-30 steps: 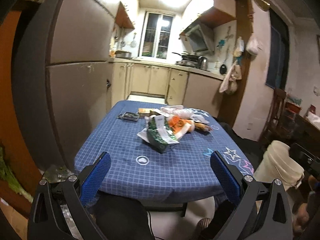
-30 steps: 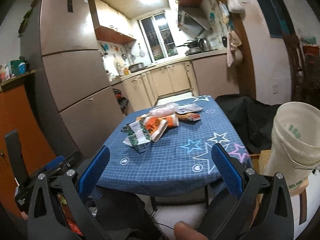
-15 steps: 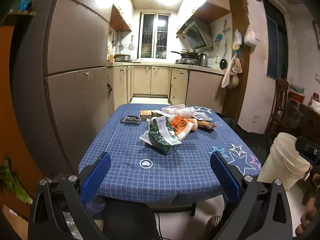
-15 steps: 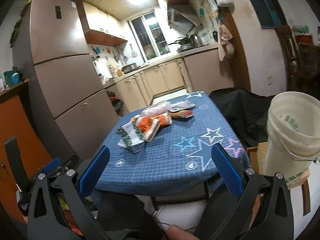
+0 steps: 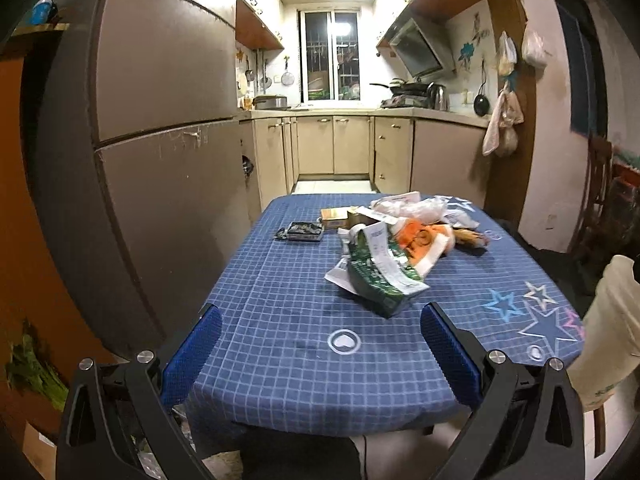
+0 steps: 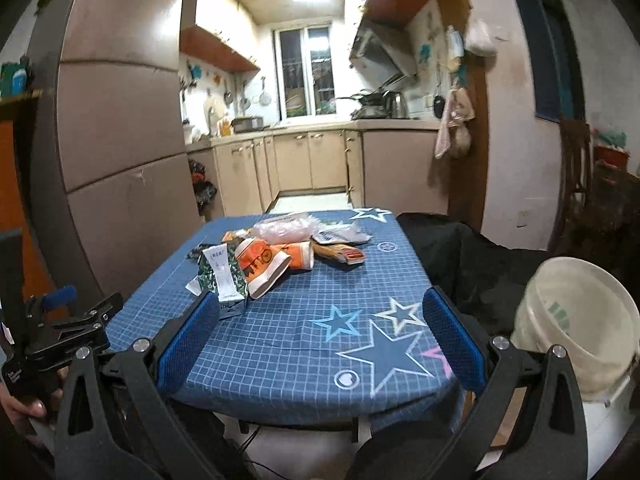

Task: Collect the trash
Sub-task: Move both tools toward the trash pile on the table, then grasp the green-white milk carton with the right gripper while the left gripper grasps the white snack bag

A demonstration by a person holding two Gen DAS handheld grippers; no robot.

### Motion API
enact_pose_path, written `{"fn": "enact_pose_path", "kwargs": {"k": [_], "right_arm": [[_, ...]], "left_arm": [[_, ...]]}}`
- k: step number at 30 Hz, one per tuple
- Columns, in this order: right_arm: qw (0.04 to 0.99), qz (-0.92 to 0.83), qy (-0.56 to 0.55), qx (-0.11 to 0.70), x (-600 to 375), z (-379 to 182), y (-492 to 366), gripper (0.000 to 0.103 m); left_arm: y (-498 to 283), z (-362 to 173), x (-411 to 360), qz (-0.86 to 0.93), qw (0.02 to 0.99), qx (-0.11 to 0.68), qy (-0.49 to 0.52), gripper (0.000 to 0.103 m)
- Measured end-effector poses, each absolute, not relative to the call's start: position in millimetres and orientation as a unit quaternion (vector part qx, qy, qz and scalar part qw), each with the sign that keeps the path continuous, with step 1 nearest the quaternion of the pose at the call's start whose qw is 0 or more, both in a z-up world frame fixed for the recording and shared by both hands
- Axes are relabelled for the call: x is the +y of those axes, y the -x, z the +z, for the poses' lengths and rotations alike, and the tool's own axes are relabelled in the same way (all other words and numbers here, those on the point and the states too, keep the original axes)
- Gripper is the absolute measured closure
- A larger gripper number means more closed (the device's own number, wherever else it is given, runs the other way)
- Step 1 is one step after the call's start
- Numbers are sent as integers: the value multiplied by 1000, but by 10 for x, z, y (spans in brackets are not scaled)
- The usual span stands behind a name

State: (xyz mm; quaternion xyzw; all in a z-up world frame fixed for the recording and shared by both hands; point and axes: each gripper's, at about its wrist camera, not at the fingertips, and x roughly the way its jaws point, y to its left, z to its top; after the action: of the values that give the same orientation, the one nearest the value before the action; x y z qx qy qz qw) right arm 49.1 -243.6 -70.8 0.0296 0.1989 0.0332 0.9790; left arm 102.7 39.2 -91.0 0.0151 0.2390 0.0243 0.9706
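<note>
Over the last second I have brought both claws in closer to the tabletop (image 5: 280,320); its near edge now sits between my fingers in both views, so the approach is under way and no piece has been collected yet. My left claw (image 5: 320,344) is spread wide and holds nothing; my right claw (image 6: 320,340) is likewise wide apart and empty. The trash pile (image 5: 392,248) lies mid-tabletop, toward the far half: a crumpled green-and-white packet (image 5: 380,276) nearest me, orange-and-white wrappers (image 6: 268,264) touching it, and clear plastic behind. The white bucket (image 6: 576,320) stands just beside the tabletop on my right, the likely receptacle.
</note>
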Motion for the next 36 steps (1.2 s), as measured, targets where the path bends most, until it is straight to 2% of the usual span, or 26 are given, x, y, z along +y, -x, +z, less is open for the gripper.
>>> {"fn": "enact_pose_path", "kwargs": {"k": [14,27,36], "right_arm": [[958,94,5,272,-2121,-1096,-1331,5],[925,205,5,321,-1637,-1311,-1983,5],[918,226,55,322,-1237,-1380,-2299,5]], "left_arm": [[-1624,-1512,669,40,948,315,20,3],[-1730,-1568,1137,88,953,287,37,3],[-1708,-1460,1141,94,963,252,14,3]]}}
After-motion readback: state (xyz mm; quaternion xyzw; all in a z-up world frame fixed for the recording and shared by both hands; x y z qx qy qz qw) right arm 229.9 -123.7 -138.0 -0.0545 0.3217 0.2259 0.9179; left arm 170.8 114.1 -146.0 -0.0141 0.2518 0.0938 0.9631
